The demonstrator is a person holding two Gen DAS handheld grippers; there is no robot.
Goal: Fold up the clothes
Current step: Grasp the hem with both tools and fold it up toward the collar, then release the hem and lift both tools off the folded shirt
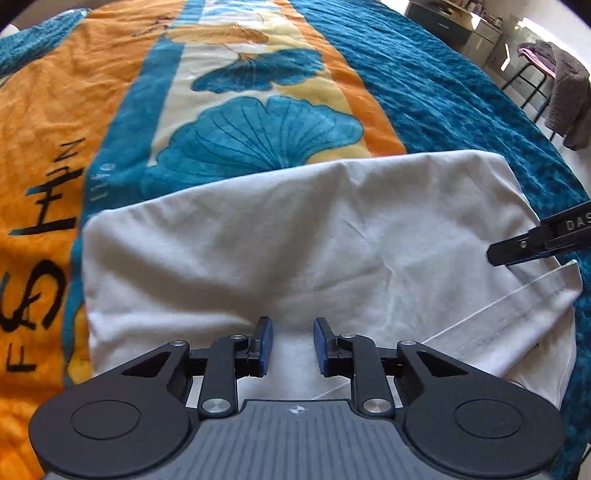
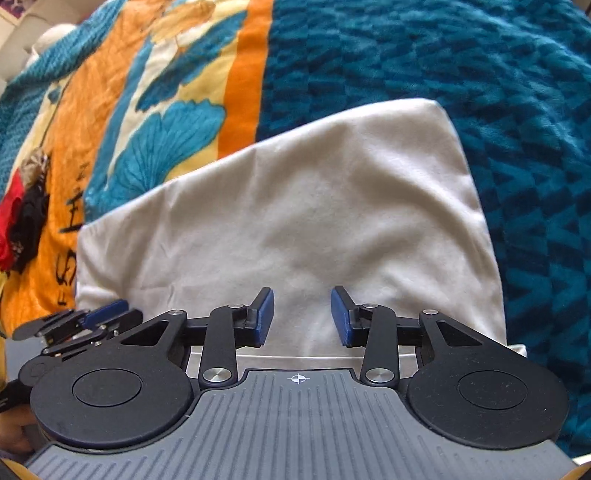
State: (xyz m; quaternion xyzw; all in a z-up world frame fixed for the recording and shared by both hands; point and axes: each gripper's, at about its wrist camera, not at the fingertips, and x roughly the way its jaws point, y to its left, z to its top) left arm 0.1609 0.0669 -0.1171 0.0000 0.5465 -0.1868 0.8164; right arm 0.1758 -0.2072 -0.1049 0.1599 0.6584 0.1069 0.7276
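Observation:
A white garment (image 1: 295,243) lies folded into a rough rectangle on the patterned blanket, with a hemmed edge (image 1: 517,314) at its near right. It also fills the middle of the right wrist view (image 2: 295,221). My left gripper (image 1: 292,345) is open and empty, low over the garment's near edge. My right gripper (image 2: 302,315) is open and empty over the garment's near edge too. The right gripper's fingers (image 1: 524,247) show at the right edge of the left wrist view. The left gripper (image 2: 88,321) shows at the lower left of the right wrist view.
The blanket (image 1: 258,122) is orange, cream and teal with leaf prints and black lettering (image 1: 44,258). A red and black cloth bundle (image 2: 22,225) lies at the far left. A stool with a grey garment (image 1: 565,92) and cabinets (image 1: 454,26) stand beyond the bed.

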